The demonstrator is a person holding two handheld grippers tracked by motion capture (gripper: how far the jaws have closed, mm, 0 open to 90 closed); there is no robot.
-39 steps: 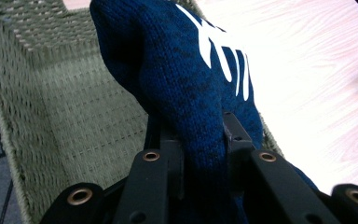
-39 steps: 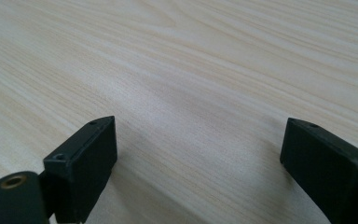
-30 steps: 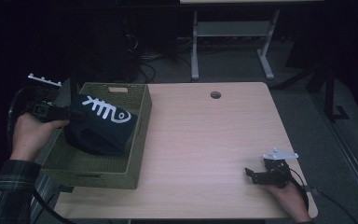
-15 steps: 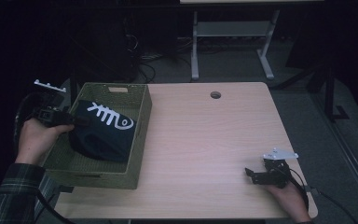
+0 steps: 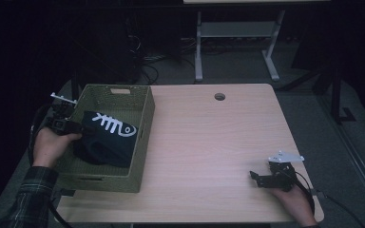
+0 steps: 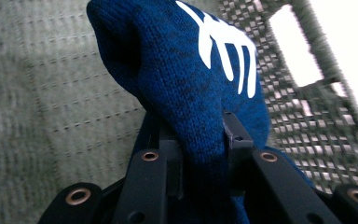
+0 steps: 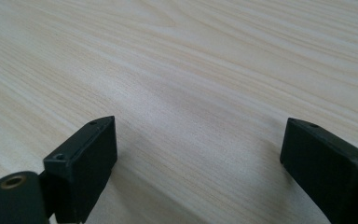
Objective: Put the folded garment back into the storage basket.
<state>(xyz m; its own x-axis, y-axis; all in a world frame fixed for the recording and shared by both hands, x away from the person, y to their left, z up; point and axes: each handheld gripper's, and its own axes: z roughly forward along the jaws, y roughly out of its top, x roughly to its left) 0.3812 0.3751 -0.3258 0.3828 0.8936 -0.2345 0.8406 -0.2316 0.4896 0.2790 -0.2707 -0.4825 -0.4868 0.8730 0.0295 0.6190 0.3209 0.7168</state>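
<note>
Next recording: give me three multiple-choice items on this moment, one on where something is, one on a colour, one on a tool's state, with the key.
1. Where is the blue knit garment?
A. in the green woven basket
B. on the bare table top
C. on the floor

2. What colour is the fish-skeleton print on it?
A. red
B. white
C. yellow

3. How does the right tool stand?
A. shut on the garment
B. shut on nothing
C. open over bare wood

Key: 1 A, the high view shows it inside the basket walls, held by the left tool. 2 B, the print reads white on blue. 3 C, the right gripper view shows its jaws wide apart over the table.
</note>
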